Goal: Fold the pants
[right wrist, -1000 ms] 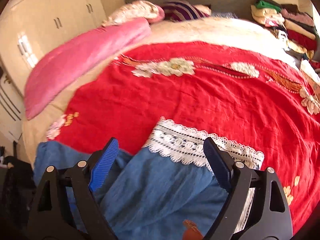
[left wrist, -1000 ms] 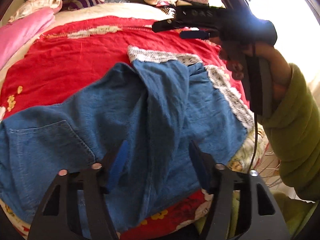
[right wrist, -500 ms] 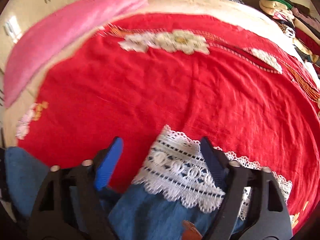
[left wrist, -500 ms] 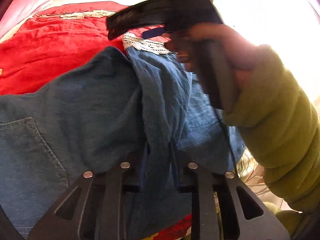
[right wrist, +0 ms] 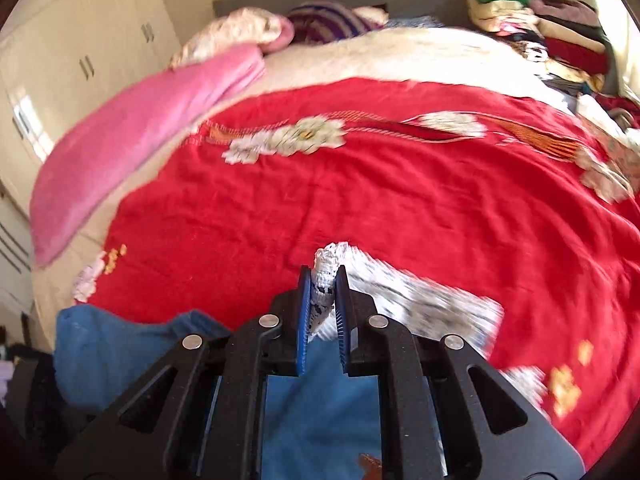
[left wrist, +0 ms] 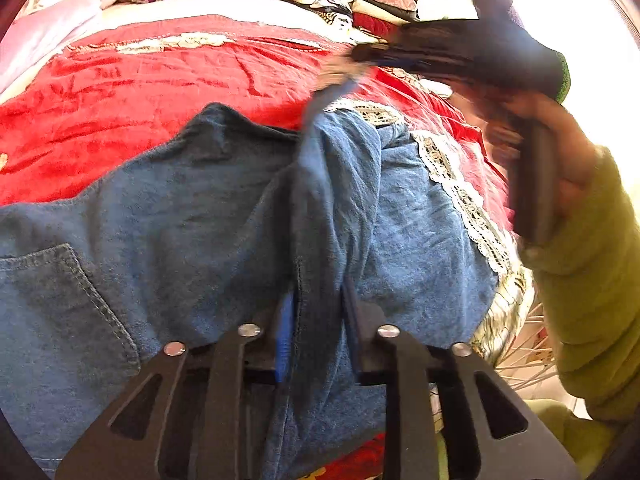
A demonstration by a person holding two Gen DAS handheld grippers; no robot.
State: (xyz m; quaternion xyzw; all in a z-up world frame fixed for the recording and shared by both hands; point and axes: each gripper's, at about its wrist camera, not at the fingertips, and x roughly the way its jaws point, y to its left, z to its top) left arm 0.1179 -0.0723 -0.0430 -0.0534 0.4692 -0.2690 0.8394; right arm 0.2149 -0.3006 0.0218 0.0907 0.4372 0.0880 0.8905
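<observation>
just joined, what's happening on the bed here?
A person with a handheld gripper in each hand is folding blue denim pants on a red bedspread. The right gripper has just closed on the white lace hem of one leg. The left gripper has a ridge of denim between its fingers near the middle of the pants; its jaws have just eased open slightly but appear to press the fabric. No fold is made yet.

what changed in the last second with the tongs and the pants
Right tongs closed on the lace hem, lifting it off the red bedspread. Left tongs closed on a denim fold of the pants, lately easing slightly. The pants otherwise lie as before.
</observation>
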